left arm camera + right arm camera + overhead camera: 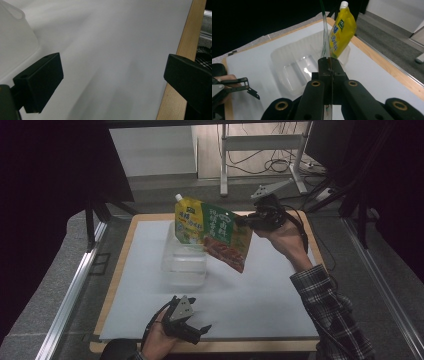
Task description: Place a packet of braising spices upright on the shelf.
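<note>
A: Starting left: left gripper (192,326) sits low near the desk's (250,295) front edge, left of centre, jaws spread wide, nothing between them. The left gripper view looks along the white mat with the desk's wooden edge to one side, and the bin's wall at the left of that view.

B: Hand pose?

A: Palm under it, resting close to the mat, gripper pointing right and forward. Idle, I'd judge.

B: Middle?

A: Clear bin (185,262) toward the back of the desk, left of centre. Looks empty and stiff-walled, probably light, could slide if bumped.

B: And the pouches?

A: Yellow pouch (188,220) with white cap stands upright at the bin's far side; whether it's inside or just behind, can't tell. Green pouch (226,236) is in the air above the bin's right side, tilted, lower corner hanging down.

B: Held how?

A: Right gripper (246,220) pressed together on its top right edge; the right gripper view shows the pouch edge-on, pinched in the seam. Arm reaches in from the right, wrist raised.

B: Handling?

A: Soft, flat, flexible film, likely light but swingy and a bit slick. The sealed edge is the sensible hold; the body would crumple.
</note>
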{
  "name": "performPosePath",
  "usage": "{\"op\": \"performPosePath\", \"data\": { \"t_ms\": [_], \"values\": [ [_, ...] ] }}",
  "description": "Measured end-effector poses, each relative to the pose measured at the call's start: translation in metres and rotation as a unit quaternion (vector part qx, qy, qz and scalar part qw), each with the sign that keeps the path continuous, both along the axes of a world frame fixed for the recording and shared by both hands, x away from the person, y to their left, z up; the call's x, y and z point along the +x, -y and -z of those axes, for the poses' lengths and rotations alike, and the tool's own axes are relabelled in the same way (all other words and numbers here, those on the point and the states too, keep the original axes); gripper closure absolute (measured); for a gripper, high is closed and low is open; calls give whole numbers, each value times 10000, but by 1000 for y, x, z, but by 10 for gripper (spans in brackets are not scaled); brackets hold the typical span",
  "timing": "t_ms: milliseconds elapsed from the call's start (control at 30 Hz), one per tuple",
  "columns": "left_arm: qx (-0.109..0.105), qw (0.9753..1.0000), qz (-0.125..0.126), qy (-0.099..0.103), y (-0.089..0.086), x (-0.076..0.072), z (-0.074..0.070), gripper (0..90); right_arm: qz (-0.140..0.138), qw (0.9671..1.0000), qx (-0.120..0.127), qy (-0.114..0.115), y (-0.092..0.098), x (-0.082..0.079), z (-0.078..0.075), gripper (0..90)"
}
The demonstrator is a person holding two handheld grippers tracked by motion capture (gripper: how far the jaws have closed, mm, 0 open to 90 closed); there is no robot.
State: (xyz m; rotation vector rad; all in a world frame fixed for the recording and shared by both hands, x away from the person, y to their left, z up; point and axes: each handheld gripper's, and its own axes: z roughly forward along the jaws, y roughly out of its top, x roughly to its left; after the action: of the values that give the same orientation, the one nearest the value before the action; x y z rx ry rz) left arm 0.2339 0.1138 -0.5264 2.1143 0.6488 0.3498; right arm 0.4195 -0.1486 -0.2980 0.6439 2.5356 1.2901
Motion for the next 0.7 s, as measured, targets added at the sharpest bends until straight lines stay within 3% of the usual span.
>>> {"op": "performPosePath", "data": {
  "t_ms": [700],
  "values": [
    [-97, 9999, -25, 38, -2, 0, -2, 8, -372, 9991, 181, -80, -47, 23, 4, 893]
  ]
}}
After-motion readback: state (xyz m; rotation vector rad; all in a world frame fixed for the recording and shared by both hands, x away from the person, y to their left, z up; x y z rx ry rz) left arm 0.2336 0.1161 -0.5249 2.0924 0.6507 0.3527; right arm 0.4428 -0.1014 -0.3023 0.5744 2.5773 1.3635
